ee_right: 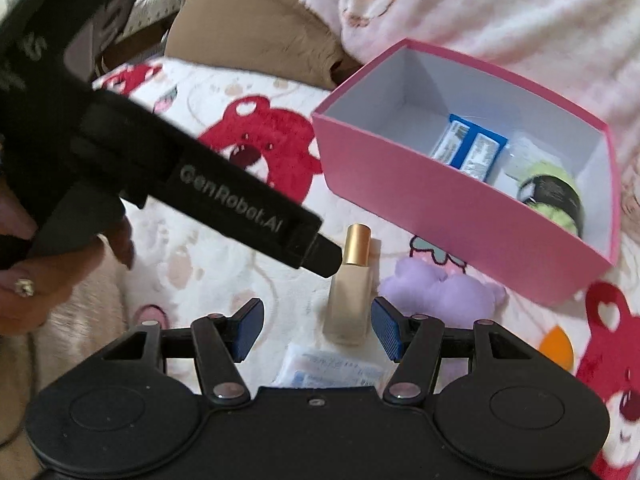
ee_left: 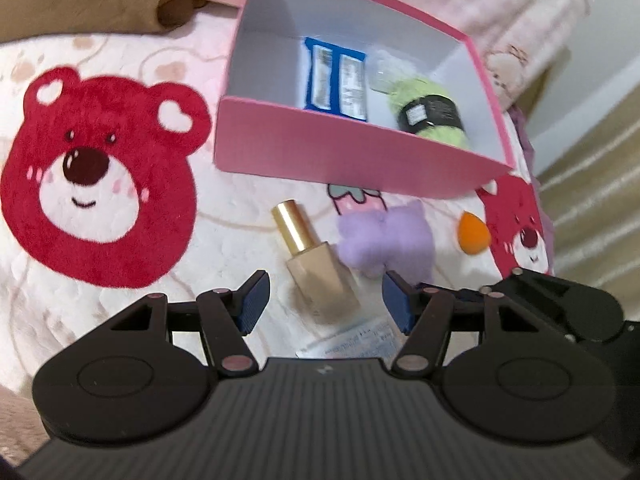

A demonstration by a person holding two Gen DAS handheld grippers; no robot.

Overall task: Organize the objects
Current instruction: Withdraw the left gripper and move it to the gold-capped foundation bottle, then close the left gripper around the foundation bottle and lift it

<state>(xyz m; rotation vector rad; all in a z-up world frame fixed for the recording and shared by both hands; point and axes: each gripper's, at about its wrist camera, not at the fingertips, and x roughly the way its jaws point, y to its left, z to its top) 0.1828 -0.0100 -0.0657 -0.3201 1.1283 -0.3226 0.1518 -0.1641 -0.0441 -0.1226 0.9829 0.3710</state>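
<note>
Three things lie in the pink box (ee_left: 344, 160) already. Four wait on the blanket (ee_left: 224, 248) near its front wall: bottle (ee_left: 320, 276), purple toy (ee_left: 384, 240), orange sponge (ee_left: 474, 232), packet (ee_right: 332, 368). Left gripper (ee_left: 324, 304) and right gripper (ee_right: 316, 328) both gape wide around the bottle, holding nothing.

Each black hand-held gripper (ee_left: 326, 304) has blue ribbed pads (ee_left: 252, 304); one reads "GenRobot.AI"; a ringed hand (ee_right: 44, 280).

- The white packet (ee_left: 352, 342) is partly hidden behind the gripper body, and its writing is too blurry to read.
- The orange sponge (ee_right: 556, 347) is half hidden in the right wrist view.
</note>
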